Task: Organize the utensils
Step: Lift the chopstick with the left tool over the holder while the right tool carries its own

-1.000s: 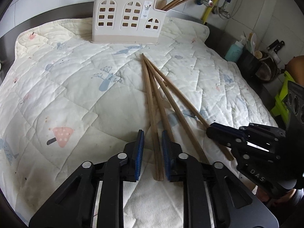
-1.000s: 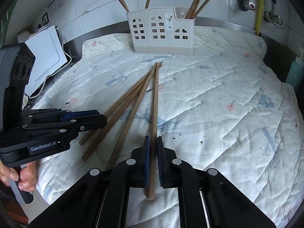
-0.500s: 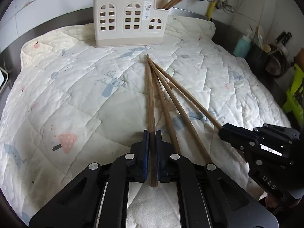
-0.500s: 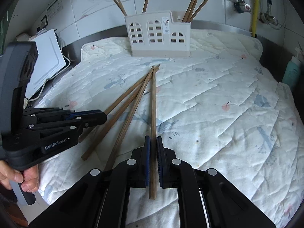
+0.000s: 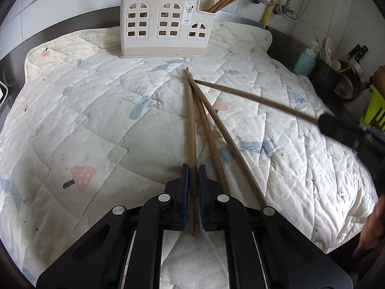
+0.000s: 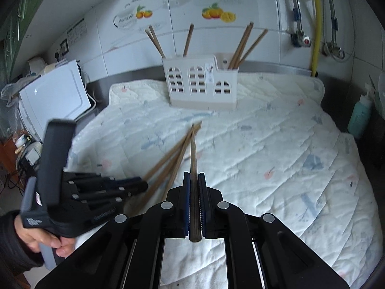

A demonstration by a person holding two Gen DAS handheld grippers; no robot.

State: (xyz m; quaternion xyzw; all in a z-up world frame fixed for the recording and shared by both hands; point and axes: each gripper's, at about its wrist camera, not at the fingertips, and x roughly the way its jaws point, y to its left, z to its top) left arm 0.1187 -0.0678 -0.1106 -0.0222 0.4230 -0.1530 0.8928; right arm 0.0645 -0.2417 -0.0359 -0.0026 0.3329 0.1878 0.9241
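A cream utensil holder (image 5: 166, 24) (image 6: 199, 84) stands at the far edge of the quilted mat (image 5: 84, 110), with several wooden chopsticks upright in it. My left gripper (image 5: 193, 167) (image 6: 142, 185) is shut on one chopstick (image 5: 190, 120) that lies on the mat. Two more chopsticks (image 5: 216, 134) lie just to its right, fanned from the same far point. My right gripper (image 6: 194, 174) (image 5: 324, 120) is shut on another chopstick (image 6: 193, 149) (image 5: 259, 101) and holds it raised above the mat, tip toward the holder.
A white appliance (image 6: 55, 94) sits off the mat's left edge. A teal bottle (image 5: 305, 60) (image 6: 361, 115) and dark pots (image 5: 346, 82) crowd the right side. Pipes (image 6: 315, 24) run down the tiled back wall. A hand (image 6: 41, 238) holds the left gripper's grip.
The left gripper's jaws closed onto the chopstick between them. The right gripper rose with its chopstick, which lifted off the mat and swung away from the other three.
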